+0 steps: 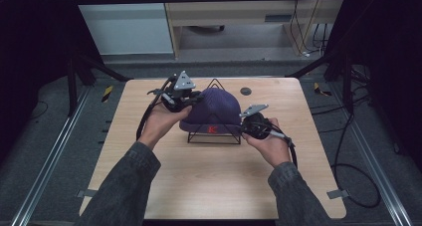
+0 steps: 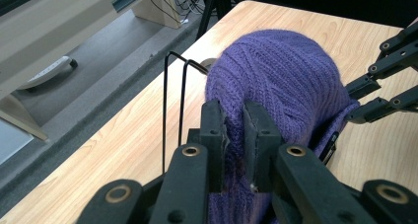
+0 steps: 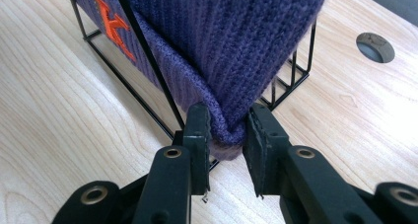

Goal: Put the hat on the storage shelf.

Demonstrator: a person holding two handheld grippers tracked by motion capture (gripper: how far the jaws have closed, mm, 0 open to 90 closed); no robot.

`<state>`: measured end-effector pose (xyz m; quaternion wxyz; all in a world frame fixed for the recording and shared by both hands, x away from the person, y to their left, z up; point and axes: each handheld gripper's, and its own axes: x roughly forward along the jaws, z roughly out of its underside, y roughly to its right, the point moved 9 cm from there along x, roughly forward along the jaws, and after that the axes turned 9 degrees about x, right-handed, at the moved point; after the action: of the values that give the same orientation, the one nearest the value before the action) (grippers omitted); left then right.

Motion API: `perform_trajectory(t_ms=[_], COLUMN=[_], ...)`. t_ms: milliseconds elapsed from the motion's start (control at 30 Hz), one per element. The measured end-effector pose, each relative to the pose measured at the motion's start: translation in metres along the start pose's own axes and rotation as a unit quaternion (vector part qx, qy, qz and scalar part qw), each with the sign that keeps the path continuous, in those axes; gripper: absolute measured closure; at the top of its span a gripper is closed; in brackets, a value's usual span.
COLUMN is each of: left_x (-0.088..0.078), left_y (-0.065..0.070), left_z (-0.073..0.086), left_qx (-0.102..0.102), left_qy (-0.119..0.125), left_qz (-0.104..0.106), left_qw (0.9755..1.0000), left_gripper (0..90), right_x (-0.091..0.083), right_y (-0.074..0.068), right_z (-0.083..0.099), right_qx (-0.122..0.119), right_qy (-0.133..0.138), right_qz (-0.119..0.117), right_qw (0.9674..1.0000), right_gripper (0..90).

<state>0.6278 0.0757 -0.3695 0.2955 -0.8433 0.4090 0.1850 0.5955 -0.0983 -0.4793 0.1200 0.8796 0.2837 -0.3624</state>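
An orange embroidered letter "K" (image 3: 112,25) is read on the folded brim of the purple ribbed knit beanie (image 1: 217,108), and no other writing can be made out. The beanie is draped over a black wire stand of triangular outline (image 1: 214,136), which is set near the middle of the light wooden bench (image 1: 209,181), slightly toward its far edge. The left gripper (image 2: 234,135) is held at the beanie's left side, its fingers (image 2: 213,130) drawn narrow and pinched on a fold of the knit. The right gripper (image 3: 226,130) is held at the lower right corner, its fingers (image 3: 197,130) clamped on the rolled brim just beside a wire of the stand. Bare bench is left on all sides, widest at the near edge between the grey sleeves (image 1: 124,186). A round grommet hole (image 1: 245,91) is seen behind the stand. The stand's upright wires are shown closely in the left gripper view, and the letter's stitching in the right gripper view.
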Motion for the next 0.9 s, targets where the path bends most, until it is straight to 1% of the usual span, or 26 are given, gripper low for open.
perform_trajectory(t_ms=[33,200,267,400,567,767,833,900], left_x=[0.000,0.002,0.002,0.005,0.006,0.006,0.007,0.007], left_y=[0.000,0.003,0.005,0.009,0.010,0.012,0.014,0.015], left_z=[0.001,0.002,0.004,0.011,0.015,0.019,0.020,0.021], left_qx=[0.003,0.001,-0.002,-0.003,-0.007,-0.007,-0.007,-0.008], left_qy=[-0.003,-0.003,-0.001,-0.006,-0.008,-0.010,-0.011,-0.011], left_qz=[0.001,0.002,0.002,0.006,0.006,0.007,0.009,0.009], left_qw=[1.0000,1.0000,1.0000,1.0000,0.9999,0.9999,0.9999,0.9999], left_gripper=[79.9,79.8,79.7,79.6,79.3,79.2,78.5,75.4], right_x=[0.001,0.003,0.005,0.007,0.009,0.010,0.010,0.010], right_y=[0.000,-0.001,-0.001,0.000,-0.001,-0.002,-0.002,-0.002], right_z=[0.001,0.003,0.006,0.010,0.012,0.014,0.015,0.016], right_qx=[0.002,-0.002,0.002,0.007,0.009,0.009,0.009,0.008], right_qy=[-0.002,-0.007,-0.009,-0.012,-0.018,-0.018,-0.020,-0.021], right_qz=[0.000,-0.001,-0.001,-0.003,-0.002,-0.003,-0.002,-0.002], right_qw=[1.0000,1.0000,1.0000,0.9999,0.9998,0.9998,0.9998,0.9998], right_gripper=[72.1,71.5,71.4,71.2,69.1,68.7,68.5,65.8])
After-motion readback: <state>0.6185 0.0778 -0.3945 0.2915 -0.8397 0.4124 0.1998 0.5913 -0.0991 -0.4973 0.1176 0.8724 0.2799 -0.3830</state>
